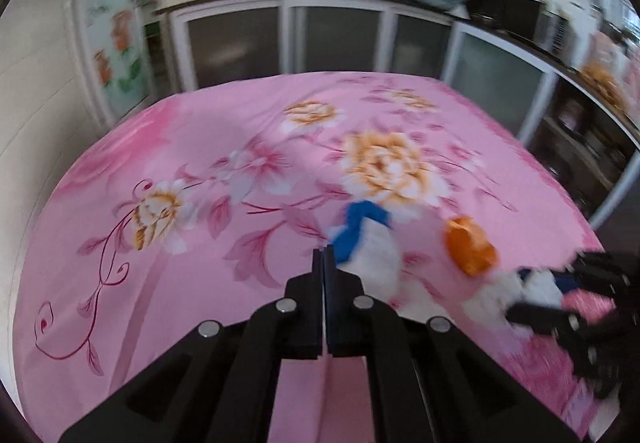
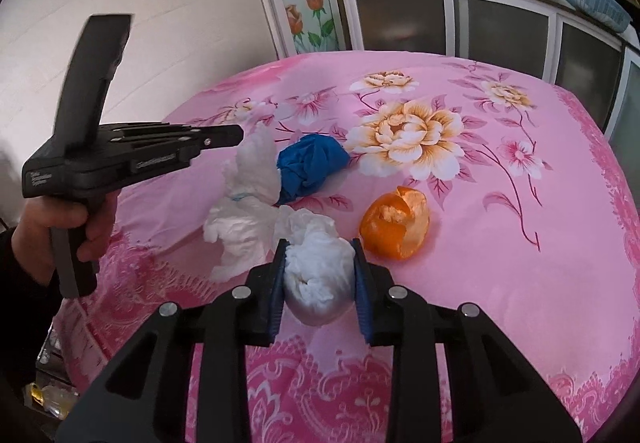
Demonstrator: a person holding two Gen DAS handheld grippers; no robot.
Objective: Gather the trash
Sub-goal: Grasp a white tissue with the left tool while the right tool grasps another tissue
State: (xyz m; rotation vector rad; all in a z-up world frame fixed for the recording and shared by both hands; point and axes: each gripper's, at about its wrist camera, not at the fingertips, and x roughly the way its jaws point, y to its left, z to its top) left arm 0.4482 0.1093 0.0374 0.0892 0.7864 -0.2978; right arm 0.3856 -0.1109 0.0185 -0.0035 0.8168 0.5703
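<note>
Right tongs (image 2: 319,275) pinch a white tissue wad (image 2: 316,279); left tongs (image 1: 322,259), pressed together, hover beside a blue wad (image 2: 312,162).

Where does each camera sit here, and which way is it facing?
Left wrist: behind the shut left tongs, facing across the pink tablecloth toward cabinets; right tongs at its edge.
Right wrist: behind the right tongs clamping a white wad; left tongs and hand visible.
Shared: orange peel, blue wad.

Pink floral tablecloth (image 2: 500,243) bears orange peel (image 2: 394,229), blue wad (image 2: 312,165), white tissue (image 2: 240,211)
</note>
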